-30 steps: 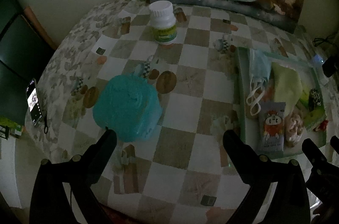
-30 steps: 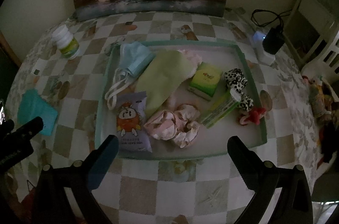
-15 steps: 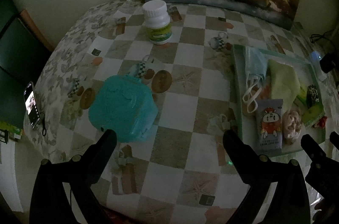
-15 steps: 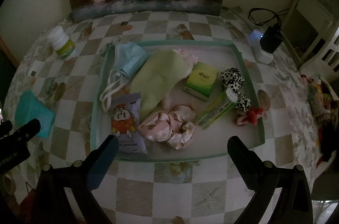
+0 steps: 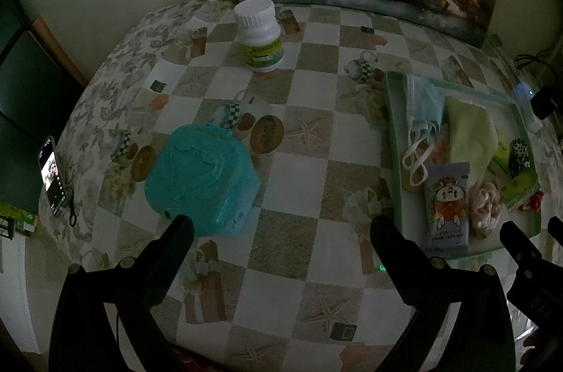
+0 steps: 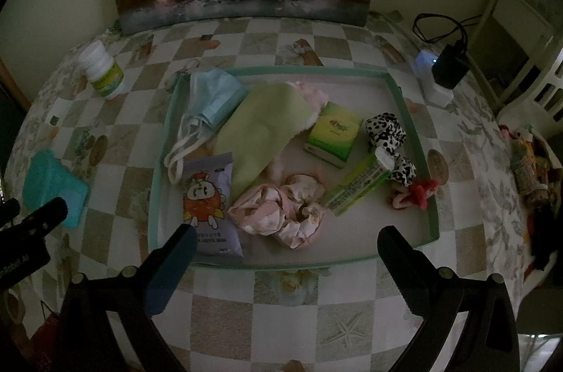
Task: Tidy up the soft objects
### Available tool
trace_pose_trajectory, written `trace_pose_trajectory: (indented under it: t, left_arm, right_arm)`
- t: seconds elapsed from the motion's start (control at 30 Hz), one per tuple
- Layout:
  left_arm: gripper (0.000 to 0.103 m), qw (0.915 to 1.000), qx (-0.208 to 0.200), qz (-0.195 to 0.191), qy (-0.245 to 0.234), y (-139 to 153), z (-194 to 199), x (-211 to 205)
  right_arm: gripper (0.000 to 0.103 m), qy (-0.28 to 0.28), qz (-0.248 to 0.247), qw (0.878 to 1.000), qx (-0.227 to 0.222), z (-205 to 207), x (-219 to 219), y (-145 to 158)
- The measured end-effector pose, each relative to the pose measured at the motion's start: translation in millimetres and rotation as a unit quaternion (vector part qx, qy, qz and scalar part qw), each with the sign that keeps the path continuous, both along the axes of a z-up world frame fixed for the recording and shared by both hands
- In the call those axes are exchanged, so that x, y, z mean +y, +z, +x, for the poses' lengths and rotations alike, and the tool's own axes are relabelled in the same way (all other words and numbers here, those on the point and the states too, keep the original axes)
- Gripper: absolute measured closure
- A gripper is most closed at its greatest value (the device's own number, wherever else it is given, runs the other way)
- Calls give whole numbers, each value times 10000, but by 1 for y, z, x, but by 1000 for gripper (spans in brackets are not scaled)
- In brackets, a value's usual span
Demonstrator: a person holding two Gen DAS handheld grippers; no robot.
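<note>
Shallow green-rimmed rectangular tray (image 6: pixel 415 139) lies just ahead of the right gripper (image 6: pixel 283 240), whose jaws are spread wide, nothing between them. Inside the tray: crumpled pink fabric scrunchie (image 6: pixel 281 210) nearest the jaw gap; purple cartoon wipes packet (image 6: pixel 207 192) by the left fingertip; pale green cloth mitt (image 6: pixel 264 132) and blue pleated face mask (image 6: pixel 213 102) farther ahead. Left gripper (image 5: pixel 281 224) also wide open and empty; teal plastic lidded box (image 5: pixel 202 175) sits just beyond its left fingertip. White pill bottle (image 5: pixel 259 34) well ahead.
</note>
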State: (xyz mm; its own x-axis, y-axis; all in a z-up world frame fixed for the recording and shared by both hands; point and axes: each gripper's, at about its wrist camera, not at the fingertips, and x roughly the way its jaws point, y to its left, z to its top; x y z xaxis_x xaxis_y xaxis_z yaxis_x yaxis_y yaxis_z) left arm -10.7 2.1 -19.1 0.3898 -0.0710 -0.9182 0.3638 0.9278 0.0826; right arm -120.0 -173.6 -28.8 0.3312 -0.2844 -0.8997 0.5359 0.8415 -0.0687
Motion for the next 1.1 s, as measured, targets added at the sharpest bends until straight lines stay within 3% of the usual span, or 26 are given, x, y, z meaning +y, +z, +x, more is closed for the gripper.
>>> trace_pose_trajectory:
  t: [1.1]
  left_arm:
    - [3,10000,-38,-73,-9,1,-2,2]
  right_arm:
    - [0,-15,-10,10000,12,-1,-1,-2]
